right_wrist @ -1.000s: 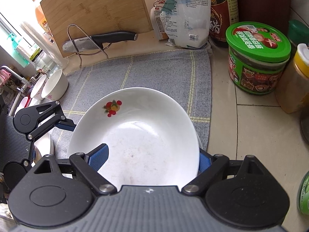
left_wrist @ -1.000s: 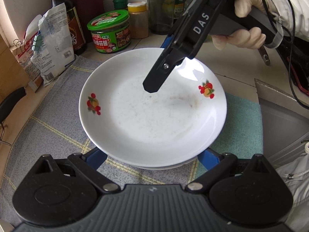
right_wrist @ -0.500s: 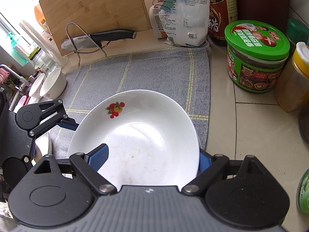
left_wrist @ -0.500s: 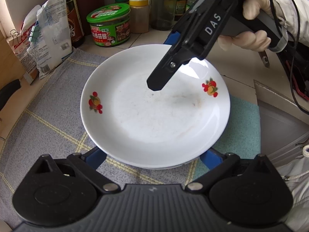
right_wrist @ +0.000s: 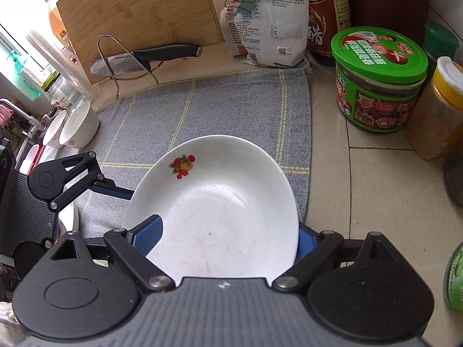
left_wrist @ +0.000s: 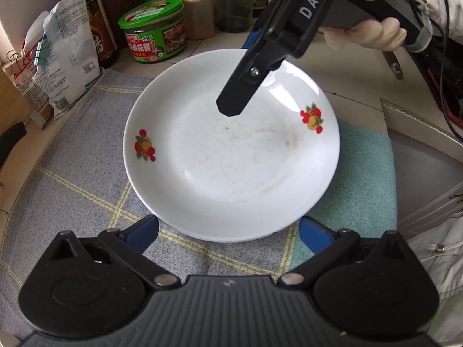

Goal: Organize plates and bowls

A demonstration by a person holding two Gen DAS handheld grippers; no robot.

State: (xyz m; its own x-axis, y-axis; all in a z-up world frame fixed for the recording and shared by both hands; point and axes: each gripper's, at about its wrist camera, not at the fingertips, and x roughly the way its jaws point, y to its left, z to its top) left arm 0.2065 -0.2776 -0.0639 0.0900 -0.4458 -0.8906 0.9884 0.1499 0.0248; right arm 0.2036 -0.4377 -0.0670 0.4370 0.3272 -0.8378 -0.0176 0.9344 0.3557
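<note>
A white plate (left_wrist: 231, 156) with red fruit motifs lies on the grey checked cloth (left_wrist: 72, 159). A second rim (left_wrist: 260, 237) peeks out under its near edge. My left gripper (left_wrist: 228, 232) is open at the near rim, its blue pads (left_wrist: 141, 231) spread wide, just outside the rim. My right gripper (left_wrist: 241, 72) reaches in from the top right. One finger lies over the plate's inside and the other behind its far rim. In the right wrist view the plate (right_wrist: 214, 211) fills the gap of the right gripper (right_wrist: 228, 240), shut on it. The left gripper's finger (right_wrist: 115, 189) shows at the left.
A green-lidded jar (left_wrist: 154, 29), a yellow-capped jar (left_wrist: 196, 11), bottles and clipped bags (left_wrist: 66, 57) line the back. A cutting board (right_wrist: 139, 14), a knife on a wire stand (right_wrist: 150, 57) and two white bowls (right_wrist: 78, 127) stand at the left. A teal cloth (left_wrist: 361, 179) lies to the right.
My left gripper's jaws have spread wider and its pads no longer sit under the plate's near rim. The right gripper has kept its hold and place.
</note>
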